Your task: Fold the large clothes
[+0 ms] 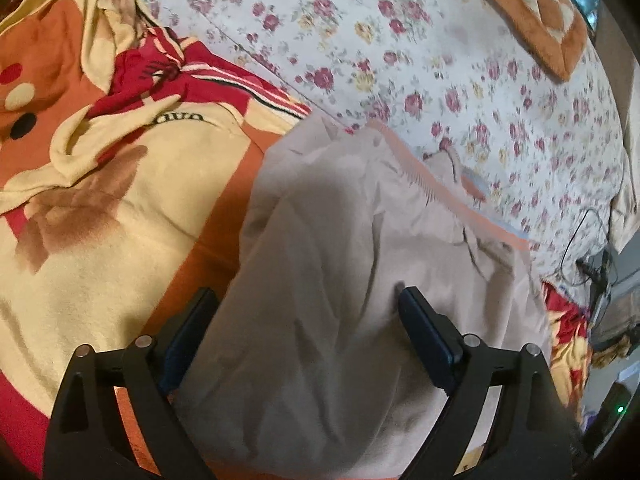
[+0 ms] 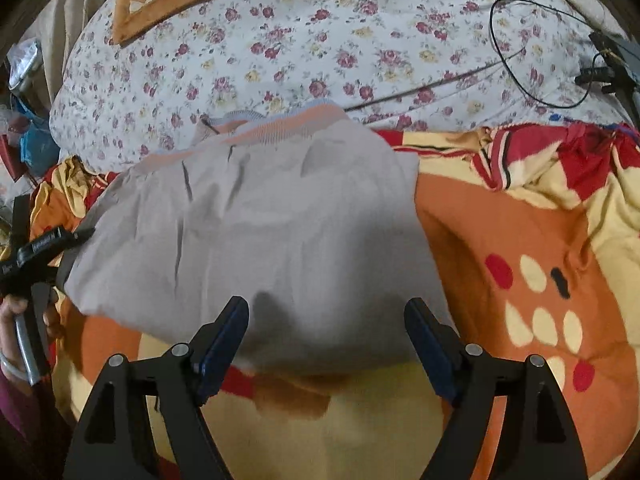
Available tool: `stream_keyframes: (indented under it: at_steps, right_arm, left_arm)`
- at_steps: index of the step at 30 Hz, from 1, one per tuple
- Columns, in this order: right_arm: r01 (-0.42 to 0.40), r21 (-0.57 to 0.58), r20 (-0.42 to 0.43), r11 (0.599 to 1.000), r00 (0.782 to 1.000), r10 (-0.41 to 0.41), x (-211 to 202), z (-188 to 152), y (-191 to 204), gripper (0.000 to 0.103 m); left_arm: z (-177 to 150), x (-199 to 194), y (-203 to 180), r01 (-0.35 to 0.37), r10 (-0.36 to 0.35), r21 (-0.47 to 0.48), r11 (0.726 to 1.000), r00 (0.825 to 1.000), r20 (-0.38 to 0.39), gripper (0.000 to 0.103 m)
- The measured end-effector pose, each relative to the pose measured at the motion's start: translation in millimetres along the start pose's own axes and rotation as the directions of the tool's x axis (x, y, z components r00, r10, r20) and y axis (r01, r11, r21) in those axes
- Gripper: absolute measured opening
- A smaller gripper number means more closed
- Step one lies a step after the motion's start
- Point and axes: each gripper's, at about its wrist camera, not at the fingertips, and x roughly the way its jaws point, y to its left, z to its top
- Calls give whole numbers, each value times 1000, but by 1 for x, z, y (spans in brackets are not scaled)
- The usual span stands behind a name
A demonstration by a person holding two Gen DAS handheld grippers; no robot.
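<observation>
My jaws gape on both grippers, left point(image 1: 304, 304) and right point(image 2: 326, 314), holding nothing; the garment point(image 2: 256, 232) lies folded on the bed point(image 2: 320, 40), perhaps needing another fold.

Heads up, your left wrist view is smeared, so the floral sheet point(image 1: 460, 92) prints and the garment point(image 1: 320, 280) ribbed hem won't read sharply. The garment's near edge drops under the frame bottom there. In the right wrist view the orange blanket point(image 2: 520, 240) runs under the garment, and the clutter at the left edge is too small to name. The hand point(image 2: 16, 320) holding the other gripper is cut off.
</observation>
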Motion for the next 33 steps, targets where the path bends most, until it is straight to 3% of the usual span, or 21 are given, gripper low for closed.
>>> stream_keyframes:
  at_steps: [5, 8, 15, 21, 26, 33]
  right_arm:
    - [0, 42, 15, 999, 1000, 0, -16, 3, 1, 81]
    - [-5, 58, 30, 998, 1000, 3, -25, 4, 7, 82]
    - [20, 84, -8, 996, 1000, -19, -33, 1, 32, 82]
    - [13, 125, 20, 992, 1000, -15, -56, 17, 48, 82]
    - [-22, 92, 32, 996, 999, 20, -47, 30, 63, 82]
    - [-64, 44, -28, 997, 997, 65, 0, 40, 64, 82]
  left_arm:
    - [0, 9, 1, 9, -10, -6, 1000, 999, -32, 93]
    - [-1, 9, -2, 18, -19, -10, 1000, 1000, -21, 99]
    - [-6, 7, 2, 80, -80, 24, 996, 997, -11, 103]
    - [-1, -14, 22, 105, -104, -70, 992, 994, 22, 103]
    - [1, -18, 32, 36, -32, -82, 996, 998, 55, 103]
    - [7, 12, 17, -82, 81, 3, 997, 995, 55, 103]
